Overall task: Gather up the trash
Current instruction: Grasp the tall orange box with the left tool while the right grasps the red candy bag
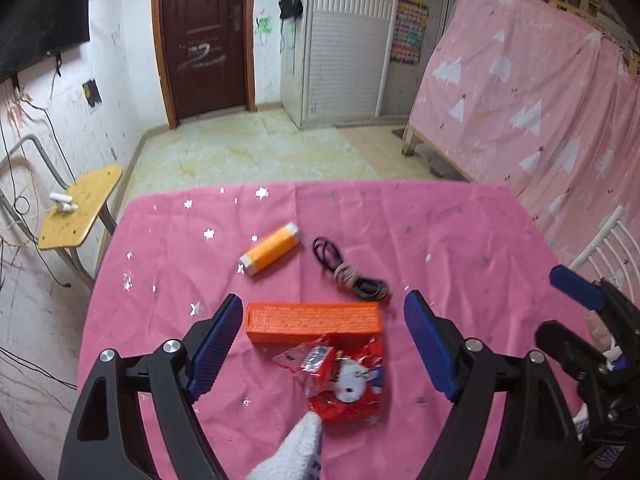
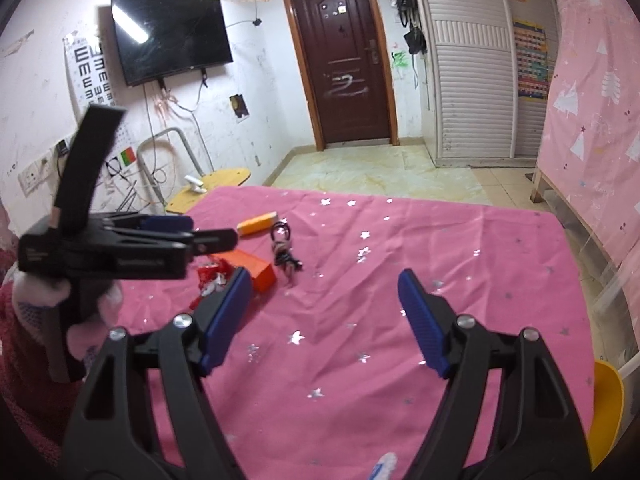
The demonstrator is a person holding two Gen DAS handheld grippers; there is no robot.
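Observation:
A crumpled red snack wrapper (image 1: 344, 376) lies on the pink star-print tablecloth (image 1: 460, 240), just in front of an orange box (image 1: 314, 322). My left gripper (image 1: 324, 344) is open and hovers above the wrapper, its jaws to either side of the wrapper and box. An orange roll with white ends (image 1: 271, 254) and a bundle of hair ties and dark cord (image 1: 352, 276) lie farther back. My right gripper (image 2: 326, 316) is open and empty over bare cloth to the right of the wrapper (image 2: 214, 278). The left gripper (image 2: 168, 236) shows at the left of the right wrist view.
A yellow chair seat (image 1: 80, 208) stands left of the table with a small white object on it. A pink curtain covers a frame at the right (image 1: 532, 92). A white chair back (image 1: 608, 240) sits at the table's right edge. A yellow object (image 2: 608, 408) sits low right.

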